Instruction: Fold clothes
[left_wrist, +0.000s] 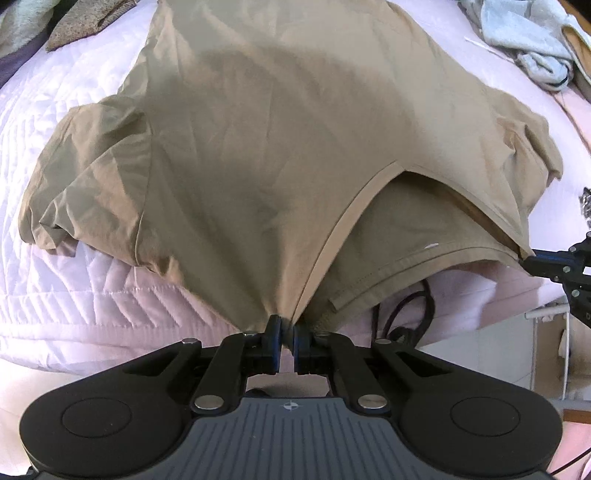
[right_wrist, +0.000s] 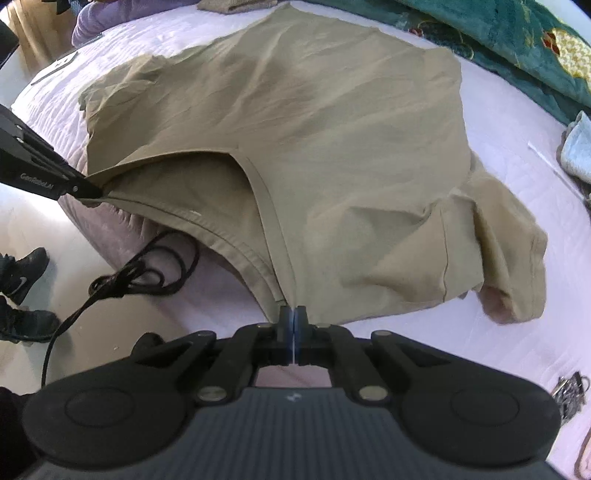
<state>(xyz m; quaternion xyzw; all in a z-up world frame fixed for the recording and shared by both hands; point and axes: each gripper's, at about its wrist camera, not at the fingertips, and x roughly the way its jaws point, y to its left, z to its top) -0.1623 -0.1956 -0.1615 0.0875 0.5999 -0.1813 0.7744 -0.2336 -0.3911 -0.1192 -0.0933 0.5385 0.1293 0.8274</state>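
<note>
pinching one tan t-shirt (left_wrist: 258, 147) at its neckline — left gripper (left_wrist: 286, 328), right gripper (right_wrist: 292, 317) — two clamped.

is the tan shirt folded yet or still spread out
Spread out. The tan shirt lies open across the pink quilt, sleeves out to the sides, neckline gaping; left gripper and right gripper each pinch a shoulder.

both wrist views steep down, close, sharing shirt (left_wrist: 258, 147) neckline.
</note>
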